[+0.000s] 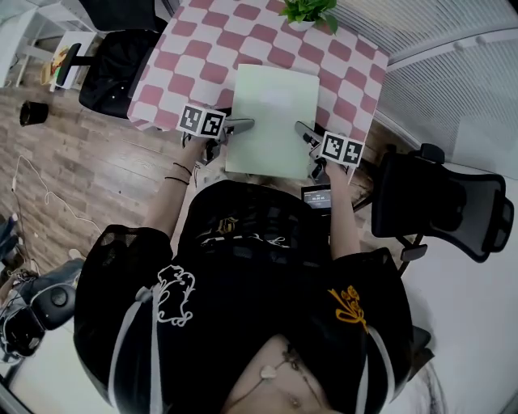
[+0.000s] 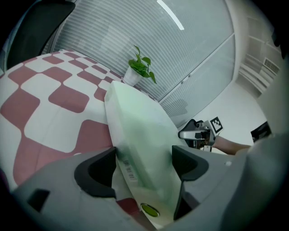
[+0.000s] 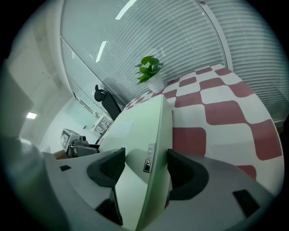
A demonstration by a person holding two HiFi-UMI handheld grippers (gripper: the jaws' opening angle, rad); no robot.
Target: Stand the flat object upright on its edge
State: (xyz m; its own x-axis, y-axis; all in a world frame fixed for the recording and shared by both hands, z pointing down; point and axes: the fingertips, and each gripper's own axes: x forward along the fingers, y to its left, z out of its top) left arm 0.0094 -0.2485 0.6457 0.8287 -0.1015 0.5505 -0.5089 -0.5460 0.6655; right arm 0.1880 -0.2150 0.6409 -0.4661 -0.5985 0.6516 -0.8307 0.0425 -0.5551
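Observation:
A pale green flat board [image 1: 275,113] lies on the pink-and-white checked tablecloth [image 1: 210,40], with its near end at the table's front edge. My left gripper [image 1: 240,127] is at the board's near left side and my right gripper [image 1: 303,131] at its near right side. In the left gripper view the jaws [image 2: 144,167] stand wide, with the board's [image 2: 140,135] barcoded edge between them. In the right gripper view the jaws [image 3: 145,169] are wide too and straddle the board's [image 3: 140,135] thin edge. Neither pair of pads visibly presses on it.
A small potted plant [image 1: 307,10] stands at the table's far edge beyond the board. A black office chair [image 1: 441,198] is on the right and another dark chair [image 1: 113,73] at the table's left. The floor is wood.

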